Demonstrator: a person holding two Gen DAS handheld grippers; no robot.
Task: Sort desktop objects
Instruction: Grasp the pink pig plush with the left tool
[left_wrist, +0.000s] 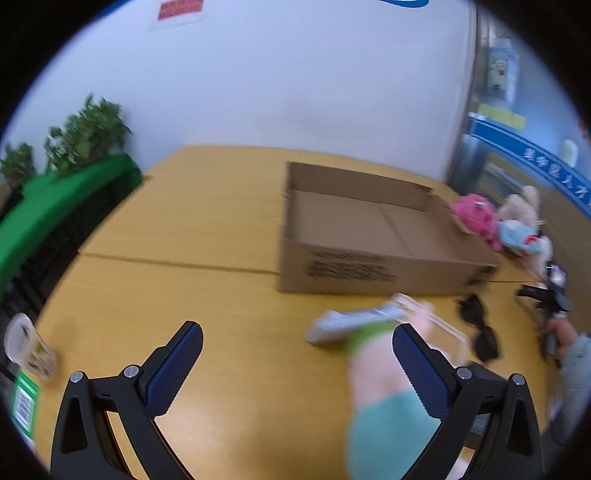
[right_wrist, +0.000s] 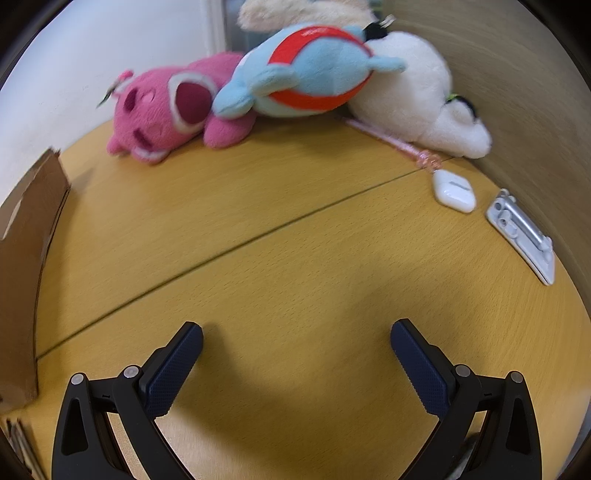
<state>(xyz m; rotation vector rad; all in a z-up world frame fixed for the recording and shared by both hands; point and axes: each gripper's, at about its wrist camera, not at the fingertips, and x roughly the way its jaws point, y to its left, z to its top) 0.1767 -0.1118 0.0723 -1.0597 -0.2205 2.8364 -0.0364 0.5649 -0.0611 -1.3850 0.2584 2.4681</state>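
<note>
My left gripper (left_wrist: 297, 334) is open and empty above the yellow table. An open, empty cardboard box (left_wrist: 373, 236) stands beyond it to the right. A grey remote (left_wrist: 351, 321), a clear case (left_wrist: 443, 325), black sunglasses (left_wrist: 480, 328) and a blurred pink, green and teal soft thing (left_wrist: 384, 391) lie by its right finger. My right gripper (right_wrist: 297, 334) is open and empty over bare table. Ahead of it lie a pink plush (right_wrist: 166, 107), a blue and red plush (right_wrist: 310, 74) and a white plush (right_wrist: 417, 96). A white earbud case (right_wrist: 454, 192) and a silver phone stand (right_wrist: 524, 236) lie at the right.
A plastic cup (left_wrist: 29, 347) and a green card (left_wrist: 24, 402) sit at the table's left edge. A green bench with plants (left_wrist: 74, 177) stands beyond. The plush toys (left_wrist: 480, 218) lie right of the box. The box's corner (right_wrist: 26, 258) fills the right wrist view's left side. A pink pen (right_wrist: 391, 140) lies under the white plush.
</note>
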